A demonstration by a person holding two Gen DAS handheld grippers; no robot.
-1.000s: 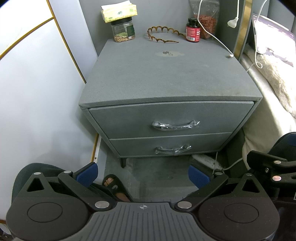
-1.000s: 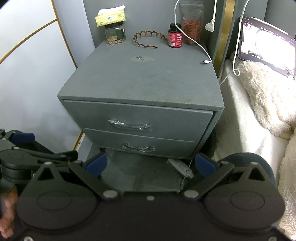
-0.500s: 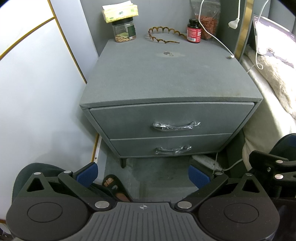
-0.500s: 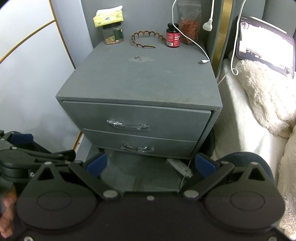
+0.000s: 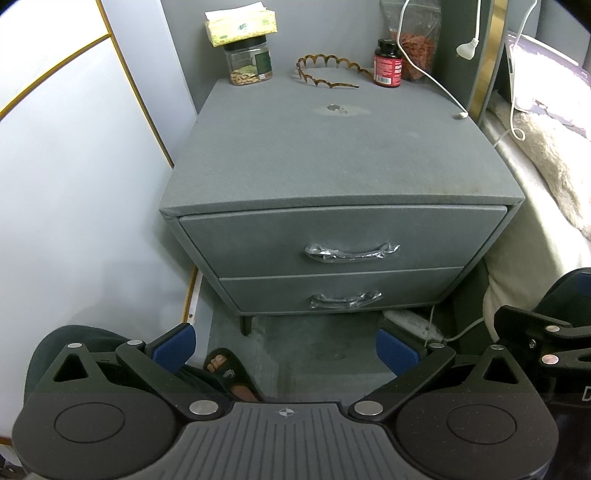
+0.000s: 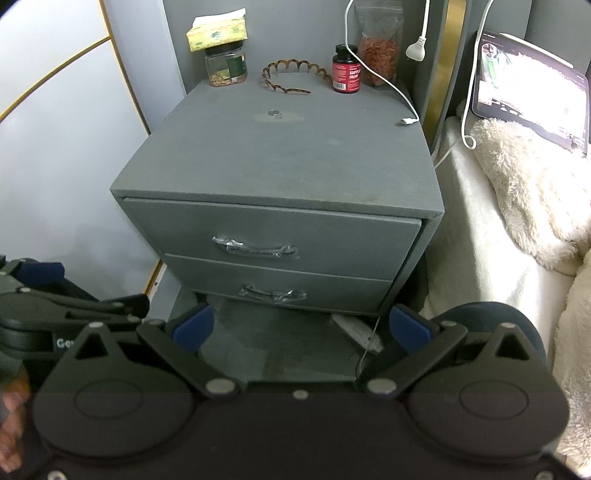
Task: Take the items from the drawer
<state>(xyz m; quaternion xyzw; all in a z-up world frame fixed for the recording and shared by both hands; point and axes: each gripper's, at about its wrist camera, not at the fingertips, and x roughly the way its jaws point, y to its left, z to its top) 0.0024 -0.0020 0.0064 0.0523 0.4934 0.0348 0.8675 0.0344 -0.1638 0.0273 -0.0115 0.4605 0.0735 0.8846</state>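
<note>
Left tool (image 5: 284,345), black with blue-padded fingertips, is spread wide and holds nothing; it hangs above the grey floor, well short of the grey felt-covered two-drawer nightstand (image 5: 340,162). Right tool (image 6: 301,326), of the same build, is likewise spread wide and empty, short of the same nightstand.

Both drawers are shut. The upper drawer (image 5: 343,240) and lower drawer (image 5: 340,288) each carry a curved metal handle wrapped in crinkled clear plastic: upper handle (image 5: 351,253), lower handle (image 5: 345,300). Drawer contents are hidden.

At the back of the nightstand top stand a clear plastic jar of nuts with a black lid (image 5: 249,62), a yellow-green tissue pack (image 5: 240,23) resting on that lid, a brown scalloped plastic headband (image 5: 325,72), a red-labelled supplement bottle with a black cap (image 5: 388,63) and a clear pouch of reddish-brown pieces (image 5: 417,48). A white charging cable (image 5: 428,79) ends near the right rear corner of the top. A small round metal disc (image 5: 333,108) lies on a pale stain.

The left wrist view alone shows a foot in a black slide sandal (image 5: 231,373). The right wrist view alone shows a lit tablet screen (image 6: 532,88) leaning above a cream shaggy blanket (image 6: 528,184) on the bed.
</note>
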